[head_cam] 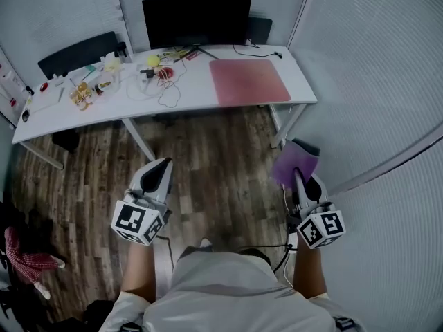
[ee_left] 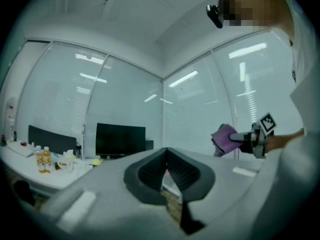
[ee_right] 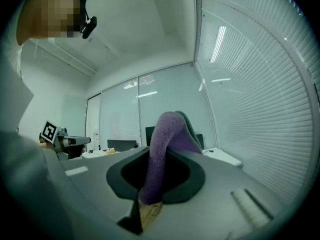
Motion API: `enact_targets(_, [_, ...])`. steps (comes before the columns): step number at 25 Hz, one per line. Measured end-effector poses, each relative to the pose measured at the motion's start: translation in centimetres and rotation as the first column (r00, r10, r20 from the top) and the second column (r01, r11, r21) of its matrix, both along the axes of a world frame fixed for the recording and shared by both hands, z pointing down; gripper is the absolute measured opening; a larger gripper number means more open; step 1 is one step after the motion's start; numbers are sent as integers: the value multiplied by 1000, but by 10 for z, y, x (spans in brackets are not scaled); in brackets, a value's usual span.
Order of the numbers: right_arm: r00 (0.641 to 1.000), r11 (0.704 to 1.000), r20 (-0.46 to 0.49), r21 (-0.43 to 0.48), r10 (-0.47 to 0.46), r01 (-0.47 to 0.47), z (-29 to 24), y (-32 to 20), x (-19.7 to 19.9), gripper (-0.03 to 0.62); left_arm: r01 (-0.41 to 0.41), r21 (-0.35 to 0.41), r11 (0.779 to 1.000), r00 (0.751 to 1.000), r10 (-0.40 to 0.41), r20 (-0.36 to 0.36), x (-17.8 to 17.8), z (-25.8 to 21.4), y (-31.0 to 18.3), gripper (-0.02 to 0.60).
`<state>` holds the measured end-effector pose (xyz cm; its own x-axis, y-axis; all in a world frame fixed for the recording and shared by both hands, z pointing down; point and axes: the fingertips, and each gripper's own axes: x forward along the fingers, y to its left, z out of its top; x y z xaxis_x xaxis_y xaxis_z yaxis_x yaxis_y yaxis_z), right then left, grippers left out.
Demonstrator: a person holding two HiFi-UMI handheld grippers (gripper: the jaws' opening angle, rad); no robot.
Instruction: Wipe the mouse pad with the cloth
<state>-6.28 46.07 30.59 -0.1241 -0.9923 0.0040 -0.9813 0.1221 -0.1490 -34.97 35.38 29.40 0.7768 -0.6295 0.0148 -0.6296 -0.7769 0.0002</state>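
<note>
right gripper (head_cam: 300, 180) jaws are clamped on the purple cloth (head_cam: 293, 162), prob so it's ready to wipe, left gripper (head_cam: 161, 166) jaws closed w/ nothing, pink mouse pad (head_cam: 249, 81) sits well away on the tabletop (head_cam: 187, 92), not reached yet.

Pink mouse pad (head_cam: 250, 81) flat at white desk (head_cam: 194, 94) right end; crumpled purple cloth (head_cam: 294, 163) pinched in right tongs (head_cam: 298, 177)
</note>
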Motion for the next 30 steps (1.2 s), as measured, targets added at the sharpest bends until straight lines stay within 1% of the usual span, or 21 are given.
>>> enact_targets(3, [1000, 999, -8, -26, -30, 30, 6, -18, -26, 51, 8, -31, 1000, 1000, -8, -3, -16, 11, -16, 2])
enact_targets(5, [999, 998, -12, -49, -42, 42, 9, -29, -32, 51, 7, -40, 999, 1000, -8, -12, -20, 15, -22, 2])
enact_targets(10, [999, 997, 12, -75, -34, 35, 16, -63, -23, 51, 20, -69, 997, 1000, -21, -13, -22, 28, -44, 2])
enact_targets(15, [997, 995, 29, -67, -74, 76, 27, -114, -7, 51, 46, -58, 997, 999, -47, -3, -5, 30, -82, 2])
enact_targets(19, [991, 989, 57, -80, -120, 124, 37, -163, 26, 51, 75, -59, 995, 997, -75, 8, 31, 31, -120, 2])
enact_targets(24, [986, 984, 65, -79, -156, 161, 39, -228, 93, 51, 96, -41, 994, 995, -95, 33, 97, 26, -171, 2])
enact_targets(30, [972, 966, 82, -115, -221, 230, 57, -293, 172, 51, 152, -20, 988, 988, -152, 9, 182, 14, -220, 2])
